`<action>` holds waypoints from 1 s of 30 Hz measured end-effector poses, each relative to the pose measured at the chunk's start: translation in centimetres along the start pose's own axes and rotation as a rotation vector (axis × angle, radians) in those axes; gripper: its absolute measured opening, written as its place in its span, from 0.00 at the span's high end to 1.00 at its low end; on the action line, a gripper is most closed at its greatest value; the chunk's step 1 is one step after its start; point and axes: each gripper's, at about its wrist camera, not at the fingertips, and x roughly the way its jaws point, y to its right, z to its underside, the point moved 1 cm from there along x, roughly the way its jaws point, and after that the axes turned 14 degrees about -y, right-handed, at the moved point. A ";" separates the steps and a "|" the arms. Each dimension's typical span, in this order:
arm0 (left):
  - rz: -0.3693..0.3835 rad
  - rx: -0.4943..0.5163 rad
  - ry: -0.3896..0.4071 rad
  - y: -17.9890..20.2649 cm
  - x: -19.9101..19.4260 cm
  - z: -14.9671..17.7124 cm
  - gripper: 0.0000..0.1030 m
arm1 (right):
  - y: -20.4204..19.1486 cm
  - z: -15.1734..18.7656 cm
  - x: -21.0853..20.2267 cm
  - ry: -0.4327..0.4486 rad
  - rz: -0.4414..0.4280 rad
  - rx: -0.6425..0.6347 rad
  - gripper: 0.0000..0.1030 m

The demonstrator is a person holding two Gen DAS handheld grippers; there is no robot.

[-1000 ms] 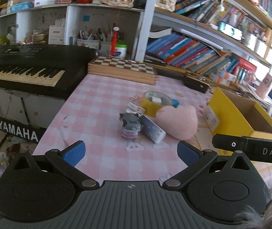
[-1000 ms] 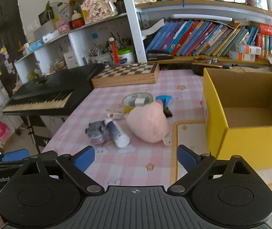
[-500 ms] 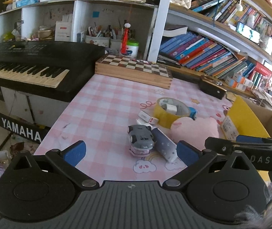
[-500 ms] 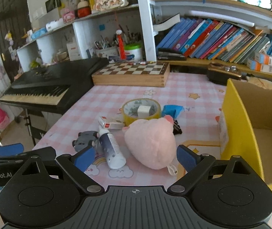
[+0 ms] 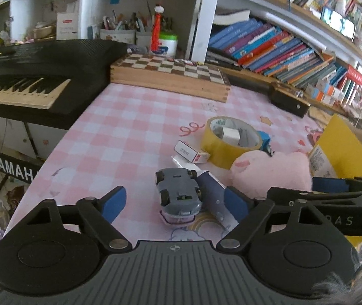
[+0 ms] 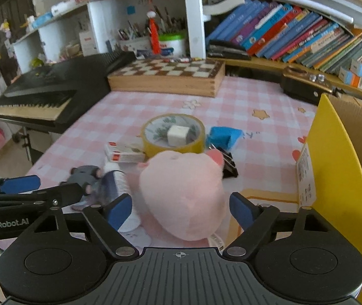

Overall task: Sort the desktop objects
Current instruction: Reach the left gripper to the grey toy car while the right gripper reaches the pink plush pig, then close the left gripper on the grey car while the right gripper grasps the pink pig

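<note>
a: while the left wrist view looks down on the grey toy car (image 5: 178, 190), roof down with its wheels up, the right wrist view catches only its blurred end past the tube (image 6: 120, 190); what does yours give?

b: the pink plush (image 6: 183, 195) fills mine, sitting between the pads of the right gripper (image 6: 181, 209); those jaws are closing but neither pad presses it yet; in your view the plush is cut off by the right gripper's arm.

a: agreed; the left gripper (image 5: 174, 199) is closing too, the car between its pads with a gap on the left side; the right pad sits over the tube, contact unclear.

b: my view shows a black binder clip (image 6: 225, 164) and a blue piece behind the plush; yours barely shows them.

a: the yellow tape roll (image 5: 231, 139) with a white cube inside shows in both; the small white box (image 5: 191, 151) lies just beside it.

b: the yellow box (image 6: 333, 165) stands at the right, its floor mostly out of frame; all of it is on the pink checked cloth (image 6: 135, 106).
</note>
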 end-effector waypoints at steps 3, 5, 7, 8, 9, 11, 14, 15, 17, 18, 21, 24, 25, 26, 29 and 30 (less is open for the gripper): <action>-0.021 0.017 -0.026 0.2 1.5 -0.5 0.37 | 0.2 -0.5 0.9 -0.019 -0.004 -0.002 0.17; -0.029 0.029 -0.043 0.3 2.2 -0.8 0.42 | 0.2 -0.7 1.4 -0.031 -0.003 -0.005 0.17; -0.030 0.037 -0.052 0.3 2.8 -1.0 0.46 | 0.3 -0.9 1.9 -0.043 -0.003 -0.005 0.17; -0.031 0.039 -0.057 0.4 3.0 -1.0 0.49 | 0.4 -0.9 2.2 -0.050 -0.005 -0.003 0.17; -0.029 0.042 -0.061 0.4 3.2 -1.1 0.52 | 0.5 -1.0 2.4 -0.054 -0.008 -0.002 0.17; -0.028 0.050 -0.067 0.6 3.6 -1.2 0.57 | 0.5 -1.2 2.8 -0.061 -0.015 -0.004 0.18; -0.027 0.059 -0.070 0.6 4.0 -1.2 0.60 | 0.4 -1.3 3.3 -0.073 -0.017 -0.015 0.18; -0.028 0.061 -0.067 0.6 4.1 -1.2 0.60 | 0.4 -1.3 3.5 -0.077 -0.016 -0.013 0.18; -0.025 0.063 -0.061 0.5 4.1 -1.2 0.61 | 0.4 -1.3 3.7 -0.081 -0.014 -0.019 0.18; -0.023 0.064 -0.059 0.5 4.1 -1.2 0.61 | 0.3 -1.3 3.7 -0.081 -0.012 -0.024 0.19; -0.014 0.063 -0.058 0.4 4.0 -1.2 0.61 | 0.2 -1.4 3.6 -0.072 -0.010 -0.036 0.27; 0.002 0.034 -0.052 -0.1 3.4 -1.3 0.61 | 0.5 -1.5 3.1 -0.062 -0.033 -0.021 0.35; 0.010 0.024 -0.046 -0.2 3.0 -1.3 0.61 | 0.6 -1.5 2.8 -0.056 -0.042 -0.010 0.36; 0.016 0.017 -0.038 -0.2 2.6 -1.4 0.61 | 0.8 -1.6 2.5 -0.048 -0.059 0.008 0.36; 0.035 0.005 -0.010 -0.5 1.3 -1.6 0.61 | 1.1 -1.8 1.1 -0.017 -0.092 0.040 0.37; 0.043 -0.002 -0.003 -0.6 0.9 -1.7 0.61 | 1.1 -1.8 0.6 -0.004 -0.099 0.045 0.37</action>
